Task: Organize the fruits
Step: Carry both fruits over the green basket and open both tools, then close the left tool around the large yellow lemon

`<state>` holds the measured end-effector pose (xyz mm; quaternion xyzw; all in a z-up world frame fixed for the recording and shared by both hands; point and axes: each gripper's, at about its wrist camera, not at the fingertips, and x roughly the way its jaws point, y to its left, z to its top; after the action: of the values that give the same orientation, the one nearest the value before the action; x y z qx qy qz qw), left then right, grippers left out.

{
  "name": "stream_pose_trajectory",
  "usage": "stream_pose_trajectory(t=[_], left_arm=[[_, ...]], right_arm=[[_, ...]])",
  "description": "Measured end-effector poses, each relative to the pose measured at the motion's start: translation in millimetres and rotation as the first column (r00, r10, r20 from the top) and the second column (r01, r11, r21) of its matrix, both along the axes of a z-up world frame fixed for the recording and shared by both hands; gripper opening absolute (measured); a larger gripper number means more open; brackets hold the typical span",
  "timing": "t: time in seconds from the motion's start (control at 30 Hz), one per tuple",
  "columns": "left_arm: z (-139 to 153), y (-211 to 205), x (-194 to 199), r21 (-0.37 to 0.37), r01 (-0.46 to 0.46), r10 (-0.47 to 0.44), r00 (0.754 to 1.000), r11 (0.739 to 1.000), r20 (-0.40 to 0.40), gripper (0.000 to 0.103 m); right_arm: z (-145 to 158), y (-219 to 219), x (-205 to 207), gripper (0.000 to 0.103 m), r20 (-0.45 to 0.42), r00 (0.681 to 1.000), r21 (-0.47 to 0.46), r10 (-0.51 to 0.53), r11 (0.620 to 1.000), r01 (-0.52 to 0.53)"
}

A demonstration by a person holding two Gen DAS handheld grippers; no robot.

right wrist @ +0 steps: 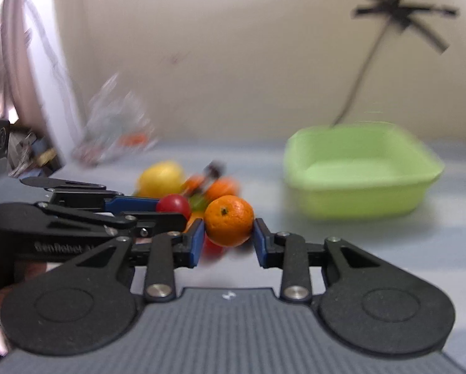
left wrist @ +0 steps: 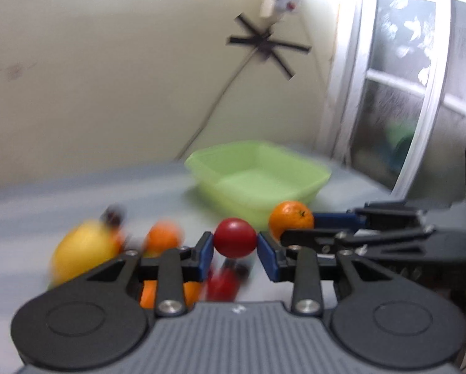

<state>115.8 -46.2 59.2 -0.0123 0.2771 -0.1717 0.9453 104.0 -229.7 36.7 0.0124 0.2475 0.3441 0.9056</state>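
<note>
In the left wrist view my left gripper point(left wrist: 235, 243) is shut on a small round red fruit point(left wrist: 235, 237), its blue pads pressing both sides. My right gripper point(right wrist: 229, 229) is shut on an orange point(right wrist: 229, 220) in the right wrist view. That orange point(left wrist: 290, 219) shows to the right in the left wrist view, held by the right gripper point(left wrist: 298, 226). The left gripper point(right wrist: 170, 207) with the red fruit point(right wrist: 173, 204) shows at left in the right wrist view. An empty light green tub point(left wrist: 258, 176) point(right wrist: 362, 168) stands behind. A blurred pile of fruit lies on the table: a yellow fruit point(left wrist: 83, 249) point(right wrist: 161, 177) and more oranges point(left wrist: 162, 237).
A grey-blue table point(right wrist: 389, 249) carries everything. Crumpled clear plastic wrap point(right wrist: 117, 124) lies at the back left by the wall. A window frame point(left wrist: 420, 93) stands at the right. Black tape and a cable point(left wrist: 264, 43) mark the wall behind the tub.
</note>
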Motion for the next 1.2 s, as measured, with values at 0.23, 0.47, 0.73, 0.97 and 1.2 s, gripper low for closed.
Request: stream_pose_trajectory(t=[0.23,0.47,0.73,0.97,1.2], left_arm=[[-4.2,-50.9,107.4,-0.041,0.019,-0.023,0.995,0.999,-0.095,0.032],[-25.5,-71.6,123.5,0.011,-0.006,0.007,0.992,1.000,-0.130,0.036],[0.9,-29.6,68.7,-0.104,-0.026,0.019,0.998,0.994,-0.062,0.046],[14.8,85.7,-8.7,-0.151,-0.246,0.247,0.969,0.957,-0.015,0.050],[2.4,156.2,-27.0,-0.227,-0.351,0.341,0.936,0.908,-0.084,0.062]], right_arm=[[9.0,-34.7,68.3,0.036,0.086,0.973,-0.001,-0.215,0.976,0.216],[-8.2,-40.5,97.2,0.039,0.085,0.954,-0.056,-0.286,0.955,0.291],[-1.4,-53.5,77.2,0.038,0.097,0.941,0.021,-0.324,0.946,0.324],[9.3,-33.7,40.2,0.038,0.087,0.972,0.064,-0.220,0.974,0.215],[7.5,43.1,29.6,0.045,0.031,0.999,0.021,0.007,1.000,-0.007]])
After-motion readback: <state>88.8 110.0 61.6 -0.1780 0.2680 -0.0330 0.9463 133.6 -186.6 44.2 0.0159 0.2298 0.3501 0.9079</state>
